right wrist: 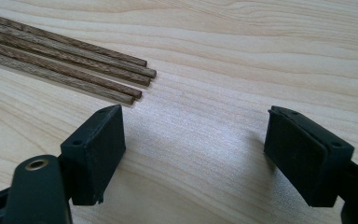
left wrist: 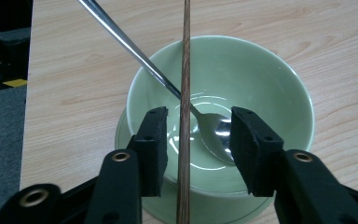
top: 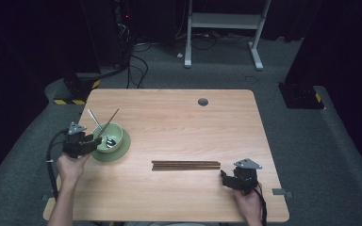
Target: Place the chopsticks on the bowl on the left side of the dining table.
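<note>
One chopstick [left wrist: 184,93] stands between the jaws of the left gripper [left wrist: 198,140], leaning in the green bowl [left wrist: 270,84] just ahead of it. The jaws are spread with a gap on each side of the stick, closer to the left-hand pad, so nothing pinches it; it rests on the bowl by itself. Looks like a drop-off just finished: one chopstick placed, gripper not yet pulled away.

A metal spoon [left wrist: 214,128] lies in the same bowl, its scoop between the jaws and just behind the stick, its handle running up and away past the far rim. The bowl sits on a green plate [top: 125,146], touching it, directly in front of the left gripper [top: 87,143].

Left to do, as I judge it: the bundle of chopsticks [top: 186,165] on the table [top: 179,117], lying flat side by side, near ends just ahead and to the left of the right gripper [right wrist: 193,149]. That gripper is wide open, holding nothing, bare wood between its jaws, close to the stick ends but not touching. In the high view the right gripper [top: 228,179] sits just right of the bundle.

Count: chopstick in bowl 1, chopsticks on table 4 by the ends in the right gripper view, spoon 1, bowl 1, plate 1, grippers 2. So roughly one of five moved, four to go.
</note>
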Tool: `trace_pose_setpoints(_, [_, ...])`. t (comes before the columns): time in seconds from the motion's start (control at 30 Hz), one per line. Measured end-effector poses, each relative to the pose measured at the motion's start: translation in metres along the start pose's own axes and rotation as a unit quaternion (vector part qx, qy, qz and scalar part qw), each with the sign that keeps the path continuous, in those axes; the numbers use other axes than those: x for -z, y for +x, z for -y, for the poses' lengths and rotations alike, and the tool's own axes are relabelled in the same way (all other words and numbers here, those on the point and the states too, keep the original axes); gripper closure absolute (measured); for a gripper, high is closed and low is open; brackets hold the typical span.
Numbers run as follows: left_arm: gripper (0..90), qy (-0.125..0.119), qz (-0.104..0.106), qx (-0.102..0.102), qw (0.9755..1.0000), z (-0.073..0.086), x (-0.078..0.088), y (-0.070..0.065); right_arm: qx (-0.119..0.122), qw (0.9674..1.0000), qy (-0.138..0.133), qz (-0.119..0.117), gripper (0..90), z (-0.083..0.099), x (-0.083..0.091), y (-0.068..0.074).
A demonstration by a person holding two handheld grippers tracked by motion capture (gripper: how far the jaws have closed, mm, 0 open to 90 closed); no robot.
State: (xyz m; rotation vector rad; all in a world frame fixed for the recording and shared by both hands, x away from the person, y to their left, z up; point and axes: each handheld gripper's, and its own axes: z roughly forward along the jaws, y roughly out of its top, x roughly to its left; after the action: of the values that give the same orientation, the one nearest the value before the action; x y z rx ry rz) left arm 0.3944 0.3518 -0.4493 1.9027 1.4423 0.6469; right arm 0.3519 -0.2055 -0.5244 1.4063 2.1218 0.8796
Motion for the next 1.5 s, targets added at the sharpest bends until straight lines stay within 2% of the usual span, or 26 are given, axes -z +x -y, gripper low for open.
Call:
trace_pose_setpoints(0.17, [50.3, -0.01, 0.008, 0.013, 0.9998, -0.003, 0.003, -0.003, 0.0, 1.0, 0.0, 0.0, 20.1, 0.0, 0.0, 0.0])
trace_pose_setpoints(0.2, [49.4, -0.036, 0.006, 0.045, 0.9984, -0.003, 0.0, -0.009, 0.0, 1.0, 0.0, 0.0, 20.1, 0.0, 0.0, 0.0])
trace_pose_setpoints(0.27, [47.0, -0.037, 0.01, 0.04, 0.9984, -0.005, 0.002, -0.01, -0.002, 1.0, 0.0, 0.0, 20.1, 0.0, 0.0, 0.0])
trace_pose_setpoints(0.3, [47.0, -0.021, 0.014, 0.017, 0.9996, -0.006, 0.005, -0.007, 0.0, 1.0, 0.0, 0.0, 20.1, 0.0, 0.0, 0.0])
trace_pose_setpoints(0.43, [44.6, -0.036, 0.029, 0.035, 0.9983, -0.01, 0.007, -0.01, 0.0, 1.0, 0.0, 0.0, 20.1, 0.0, 0.0, 0.0])
trace_pose_setpoints(0.83, [36.1, -0.048, 0.035, 0.034, 0.9977, -0.014, 0.006, -0.017, -0.002, 1.0, 0.0, 0.0, 20.1, 0.0, 0.0, 0.0])
trace_pose_setpoints(1.13, [33.5, -0.069, 0.046, 0.04, 0.9958, -0.016, 0.007, -0.025, -0.002, 1.0, 0.0, 0.0, 20.1, 0.0, 0.0, 0.0])
trace_pose_setpoints(1.33, [32.5, -0.07, 0.057, 0.042, 0.995, -0.019, 0.005, -0.033, -0.002, 1.0, 0.0, 0.0, 20.1, 0.0, 0.0, 0.0])
trace_pose_setpoints(1.5, [29.8, -0.06, 0.071, 0.04, 0.9949, -0.02, 0.001, -0.035, -0.002, 1.0, 0.0, 0.0, 20.1, 0.0, 0.0, 0.0])
